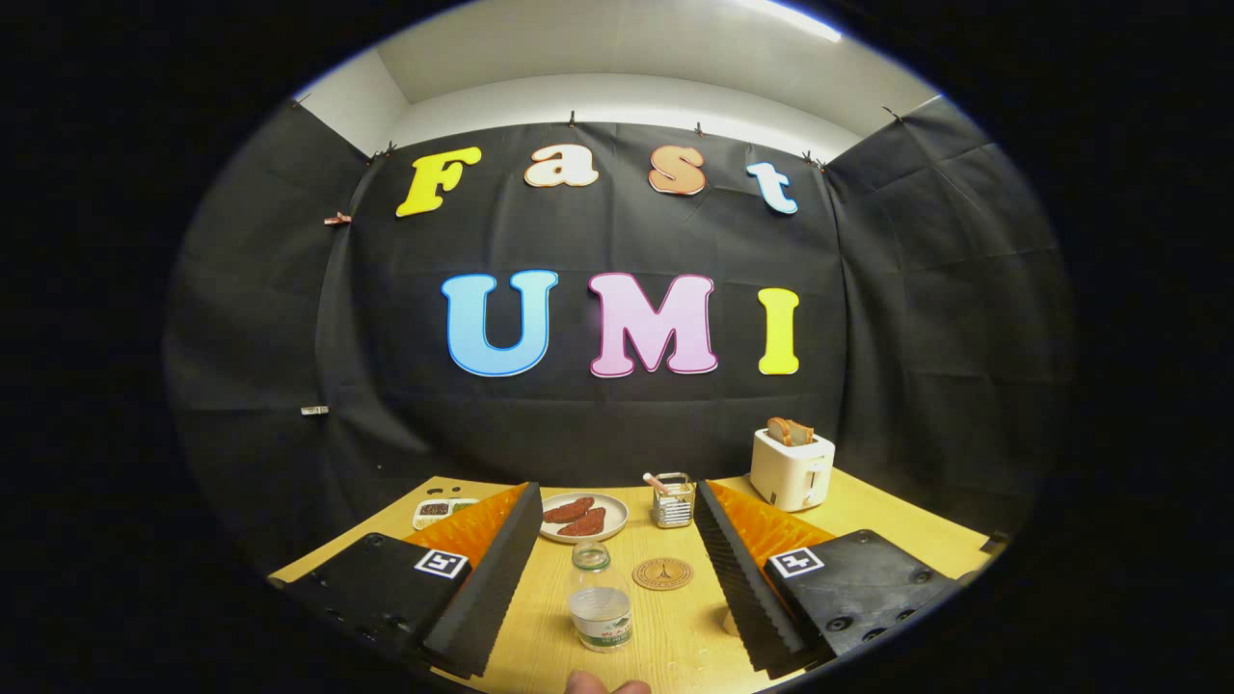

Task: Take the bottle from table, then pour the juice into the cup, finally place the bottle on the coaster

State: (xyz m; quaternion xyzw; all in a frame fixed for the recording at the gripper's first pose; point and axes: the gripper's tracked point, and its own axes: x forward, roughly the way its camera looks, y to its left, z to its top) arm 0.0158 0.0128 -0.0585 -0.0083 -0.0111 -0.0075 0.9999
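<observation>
We are holding the gripper [612, 569] with its jaws released and spread wide, grasping nothing. The bottle [600, 605] is standing upright on the table [665, 636], between the two fingers and clear of both. We are judging the step as the approach: centre the bottle, go low on its body, and close gently, since the clear thin plastic will likely flex. The round, flat coaster [663, 573] is lying just beside the bottle. A plate [584, 517], a wire rack [673, 501] and a smooth boxy toaster [791, 469] are sitting beyond the bottle.
</observation>
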